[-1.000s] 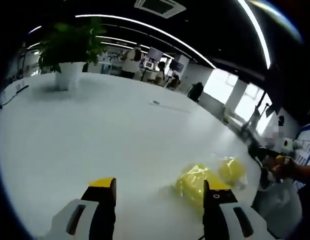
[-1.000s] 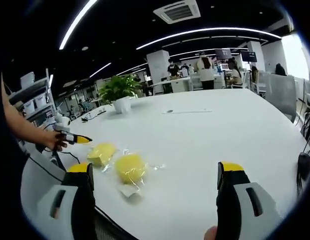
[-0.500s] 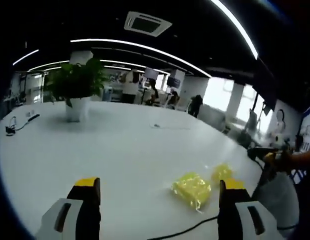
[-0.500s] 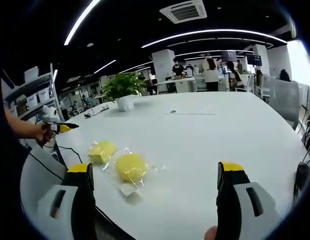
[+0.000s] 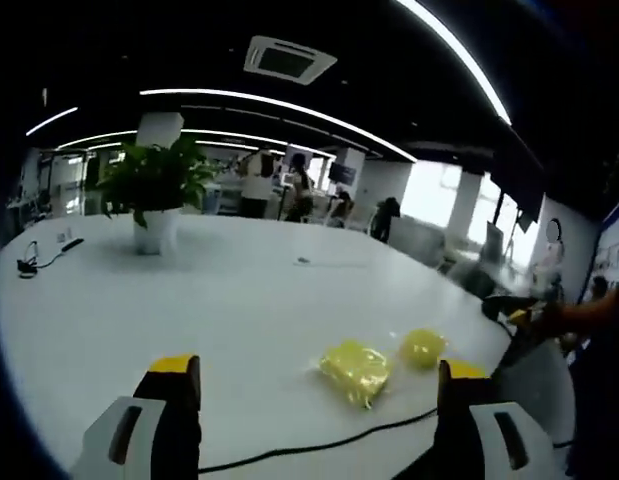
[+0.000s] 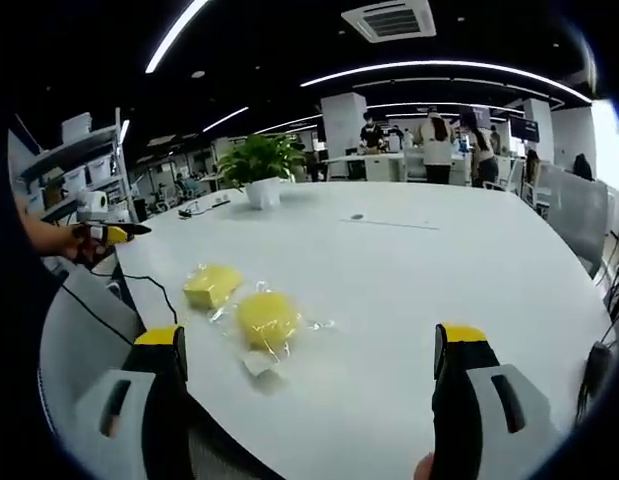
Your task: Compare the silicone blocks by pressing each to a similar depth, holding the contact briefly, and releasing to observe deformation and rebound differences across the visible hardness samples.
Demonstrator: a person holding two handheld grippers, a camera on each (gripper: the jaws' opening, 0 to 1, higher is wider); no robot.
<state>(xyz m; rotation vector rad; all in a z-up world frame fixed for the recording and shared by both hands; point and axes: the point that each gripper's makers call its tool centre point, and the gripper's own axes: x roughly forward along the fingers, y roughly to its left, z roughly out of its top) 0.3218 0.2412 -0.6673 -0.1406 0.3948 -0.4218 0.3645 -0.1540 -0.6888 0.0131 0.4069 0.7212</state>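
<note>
Two yellow silicone samples lay on the white table (image 6: 409, 270), each in a clear wrapper. From the right gripper view I logged a square block (image 6: 212, 285) and a round block (image 6: 268, 319) just beside it, the round one nearer my camera, with a loose flap of wrapper trailing toward the table edge. From the left gripper view I logged the same pair: square block (image 5: 356, 363) nearer, round block (image 5: 423, 347) behind it and toward the right.

Left gripper (image 5: 317, 385): jaws stood wide apart, yellow-tipped, nothing between them, held in the air short of the table edge and well apart from both samples. I also saw it in the right gripper view at the far left (image 6: 111, 233), held in a hand (image 6: 77, 243).

Right gripper (image 6: 307, 352): jaws likewise spread wide and bare, above the near edge of the table, clear of the samples. In the left gripper view it appeared small at the right edge (image 5: 507, 310), with an arm behind it.

One black cable (image 5: 309, 447) ran across the near table in the left gripper view, passing in front of the square block; I could not tell whether it touched the wrapper.

One potted plant (image 6: 263, 166) stood farther back on the table. Several people (image 6: 437, 145) stood at desks beyond the table's far side.
</note>
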